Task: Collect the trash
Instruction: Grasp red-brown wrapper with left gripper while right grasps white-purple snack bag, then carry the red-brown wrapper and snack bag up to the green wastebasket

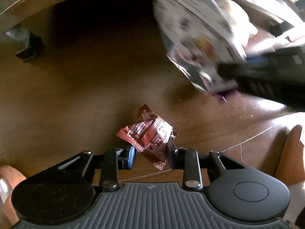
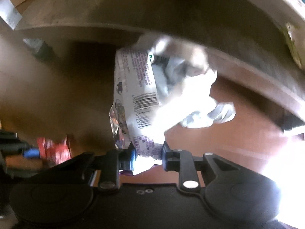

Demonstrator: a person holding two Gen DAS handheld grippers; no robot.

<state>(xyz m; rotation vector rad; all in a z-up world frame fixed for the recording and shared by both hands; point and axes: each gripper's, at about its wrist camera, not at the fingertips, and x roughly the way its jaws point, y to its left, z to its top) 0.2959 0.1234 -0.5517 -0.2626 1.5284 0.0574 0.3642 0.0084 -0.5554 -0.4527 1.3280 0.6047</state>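
Observation:
My left gripper is shut on a crumpled red wrapper and holds it just above the brown floor. The red wrapper also shows blurred at the left of the right wrist view. My right gripper is shut on the lower edge of a large white and silver snack bag with a barcode. That bag and the right gripper appear blurred at the upper right of the left wrist view.
A low piece of furniture spans the top of both views, with a dark gap beneath it and a foot at the left. Brown floor lies below, brightly sunlit at the right.

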